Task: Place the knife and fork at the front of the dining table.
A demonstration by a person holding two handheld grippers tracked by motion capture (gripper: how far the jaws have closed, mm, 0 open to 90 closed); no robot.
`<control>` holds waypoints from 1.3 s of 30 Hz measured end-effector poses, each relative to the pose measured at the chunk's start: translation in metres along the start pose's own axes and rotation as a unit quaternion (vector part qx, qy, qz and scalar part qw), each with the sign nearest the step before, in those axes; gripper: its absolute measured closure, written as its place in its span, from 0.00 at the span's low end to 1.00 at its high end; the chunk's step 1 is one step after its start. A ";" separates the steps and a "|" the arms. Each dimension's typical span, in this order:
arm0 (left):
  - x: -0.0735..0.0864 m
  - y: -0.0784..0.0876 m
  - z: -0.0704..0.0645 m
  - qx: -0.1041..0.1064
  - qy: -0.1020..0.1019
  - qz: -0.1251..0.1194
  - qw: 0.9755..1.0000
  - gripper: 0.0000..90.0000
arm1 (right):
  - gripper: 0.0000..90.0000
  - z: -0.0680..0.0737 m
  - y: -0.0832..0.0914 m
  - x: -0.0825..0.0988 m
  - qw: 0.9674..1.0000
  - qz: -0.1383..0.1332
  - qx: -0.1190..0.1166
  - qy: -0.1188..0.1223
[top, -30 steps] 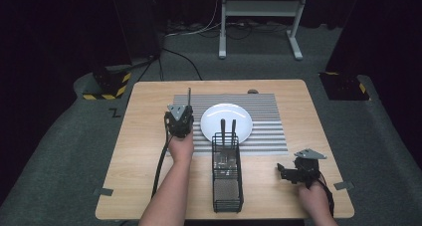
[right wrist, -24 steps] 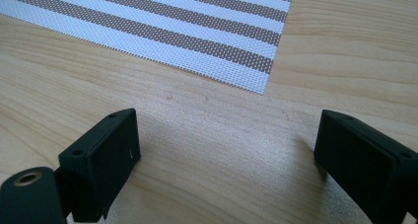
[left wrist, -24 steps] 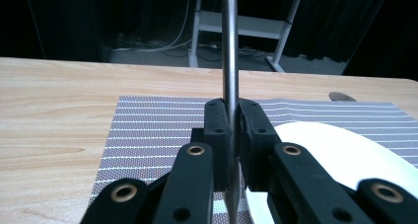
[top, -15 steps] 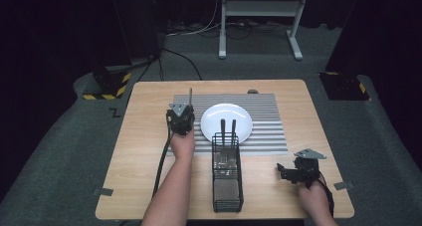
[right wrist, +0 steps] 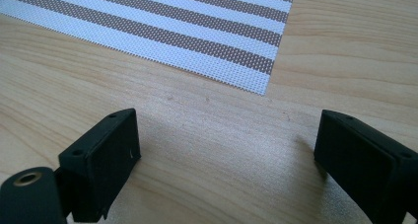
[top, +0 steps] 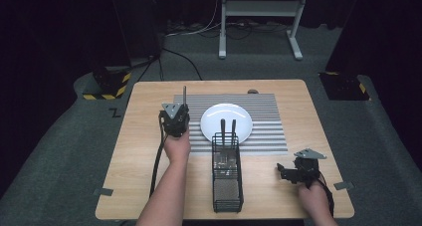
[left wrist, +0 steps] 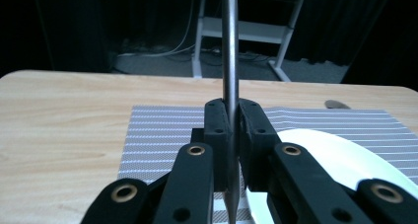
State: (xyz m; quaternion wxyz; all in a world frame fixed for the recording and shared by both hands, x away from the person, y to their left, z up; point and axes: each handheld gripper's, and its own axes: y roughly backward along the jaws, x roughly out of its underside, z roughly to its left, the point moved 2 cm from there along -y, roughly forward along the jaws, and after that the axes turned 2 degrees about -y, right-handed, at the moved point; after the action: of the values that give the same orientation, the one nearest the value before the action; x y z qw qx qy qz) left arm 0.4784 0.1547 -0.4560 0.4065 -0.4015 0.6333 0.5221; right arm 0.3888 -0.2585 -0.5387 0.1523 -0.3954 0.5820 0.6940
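Clamping upright metal utensil, left hand-held gripper beside plate.

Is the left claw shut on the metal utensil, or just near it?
Shut on it: the left claw has both pads pressed against the thin metal utensil, which stands upright between them.

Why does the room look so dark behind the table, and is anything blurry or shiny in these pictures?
High view: light falls on the pale wooden table; the floor and background fade to black, and the round white plate glares slightly. Left gripper view: the thin upright metal utensil handle, clamped in the left gripper, carries a bright streak. Right gripper view: the open right gripper has soft-edged jaws, with soft shadows beside them on the wood.
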 end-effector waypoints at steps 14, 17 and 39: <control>0.021 -0.052 0.004 -0.019 0.022 0.055 0.998 0.92 | 0.11 0.000 0.000 0.000 1.000 0.000 -0.001 0.000; 0.024 -0.059 0.004 -0.019 0.028 0.066 0.997 0.92 | 0.11 0.000 0.000 0.000 1.000 0.001 -0.002 -0.001; 0.033 -0.075 0.003 -0.023 0.047 0.107 0.993 0.92 | 0.11 0.000 -0.001 -0.001 1.000 0.001 -0.003 0.003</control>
State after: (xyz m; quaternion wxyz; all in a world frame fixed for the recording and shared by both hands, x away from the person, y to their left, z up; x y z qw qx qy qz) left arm 0.5373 0.1448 -0.5127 0.3088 -0.3652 0.6788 0.5573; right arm 0.3896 -0.2579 -0.5386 0.1487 -0.3969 0.5808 0.6950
